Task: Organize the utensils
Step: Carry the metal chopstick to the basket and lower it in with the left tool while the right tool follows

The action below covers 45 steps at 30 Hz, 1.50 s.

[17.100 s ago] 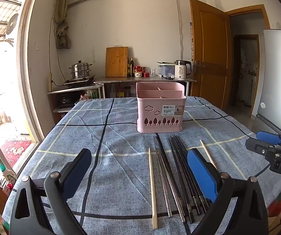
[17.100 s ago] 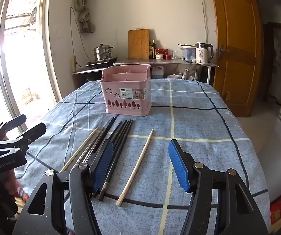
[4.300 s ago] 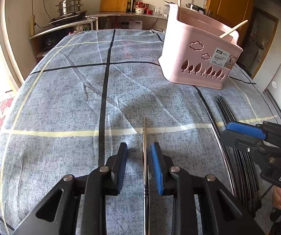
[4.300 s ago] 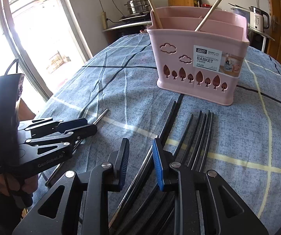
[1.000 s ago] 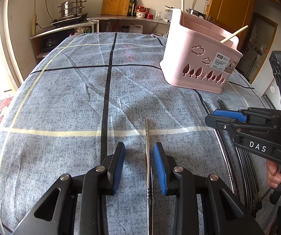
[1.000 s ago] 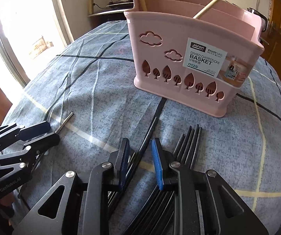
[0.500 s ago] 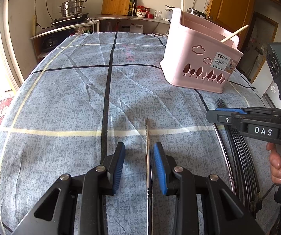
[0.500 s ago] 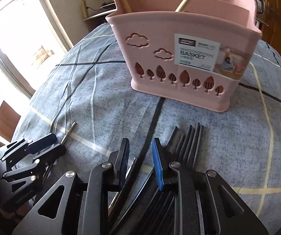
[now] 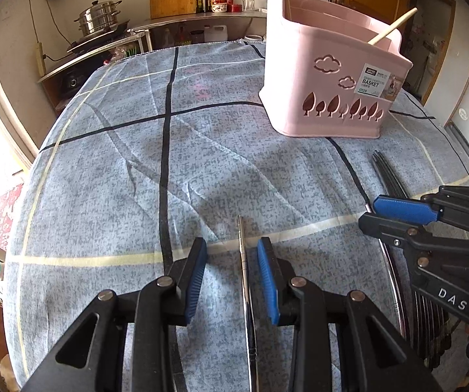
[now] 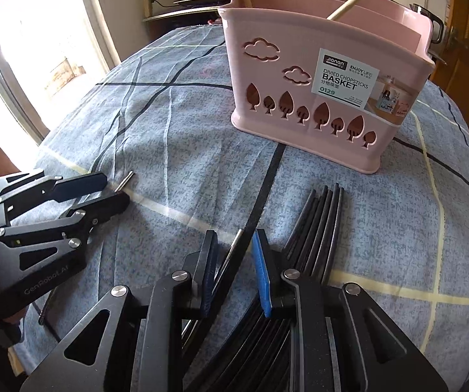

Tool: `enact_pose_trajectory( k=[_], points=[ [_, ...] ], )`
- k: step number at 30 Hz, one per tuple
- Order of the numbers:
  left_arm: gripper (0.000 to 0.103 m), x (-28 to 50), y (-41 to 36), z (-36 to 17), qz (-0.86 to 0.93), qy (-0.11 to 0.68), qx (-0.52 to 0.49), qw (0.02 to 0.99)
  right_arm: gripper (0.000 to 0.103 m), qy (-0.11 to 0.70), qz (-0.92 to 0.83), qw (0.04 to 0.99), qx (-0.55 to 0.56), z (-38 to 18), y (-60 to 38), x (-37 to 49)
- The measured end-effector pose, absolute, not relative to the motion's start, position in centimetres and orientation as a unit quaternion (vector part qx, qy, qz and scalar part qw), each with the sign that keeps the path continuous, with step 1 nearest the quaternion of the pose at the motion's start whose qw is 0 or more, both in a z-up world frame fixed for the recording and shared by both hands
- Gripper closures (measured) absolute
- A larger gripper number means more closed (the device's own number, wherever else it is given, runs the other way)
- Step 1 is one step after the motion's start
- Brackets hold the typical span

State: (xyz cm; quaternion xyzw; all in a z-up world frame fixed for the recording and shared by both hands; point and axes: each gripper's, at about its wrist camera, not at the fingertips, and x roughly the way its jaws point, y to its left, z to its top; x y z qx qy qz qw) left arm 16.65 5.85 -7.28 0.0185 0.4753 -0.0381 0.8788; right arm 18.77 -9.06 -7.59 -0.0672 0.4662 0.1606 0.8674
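Left claw stands spread astride a steel chopstick, pads clear of it. Right claw has just been closing around another steel chopstick; contact cannot be confirmed.

A table covered by a blue-grey mottled cloth with black and pale yellow stripes carries everything here. A pink plastic basket with cloud and tree cut-outs and a paper label stands on the cloth toward the far side. On the near side of the basket, a row of black chopsticks lies side by side on the cloth, their tips pointing toward it. Just left of that row lies a metal chopstick, close to a black stripe. Farther left of the basket, well apart from the black row, a second metal chopstick lies across a yellow stripe.
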Motion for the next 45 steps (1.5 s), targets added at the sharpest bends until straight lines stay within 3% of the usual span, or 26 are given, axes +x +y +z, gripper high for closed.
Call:
enact_pose_trajectory(
  k=[1, 3, 7, 10, 29, 45],
  points=[
    [0.070, 16.8, 5.8, -7.3, -0.039, 0.475, 0.020, 0.879, 0.093, 0.464, 0.159, 0.869, -0.070, -7.7, -8.9, 18.8],
    [0.073, 17.1, 5.8, -7.3, -0.040, 0.472, 0.020, 0.881, 0.095, 0.462, 0.163, 0.869, -0.069, -7.8, -8.8, 18.7],
    [0.095, 17.3, 5.7, -7.1, -0.032, 0.469, 0.021, 0.882, 0.097, 0.460, 0.177, 0.868, -0.060, -7.7, -9.0, 18.5],
    [0.099, 17.1, 6.1, -6.8, -0.040, 0.471, 0.003, 0.881, 0.097, 0.453, 0.190, 0.870, -0.047, -7.2, -9.3, 18.2],
    [0.099, 13.1, 5.9, 6.9, -0.085, 0.319, -0.012, 0.944, 0.100, 0.295, 0.202, 0.934, -0.002, 4.8, -12.6, 14.8],
    [0.099, 13.0, 5.4, 7.3, -0.095, 0.319, -0.011, 0.943, 0.100, 0.267, 0.202, 0.942, -0.005, 5.8, -13.5, 14.0]
  ],
)
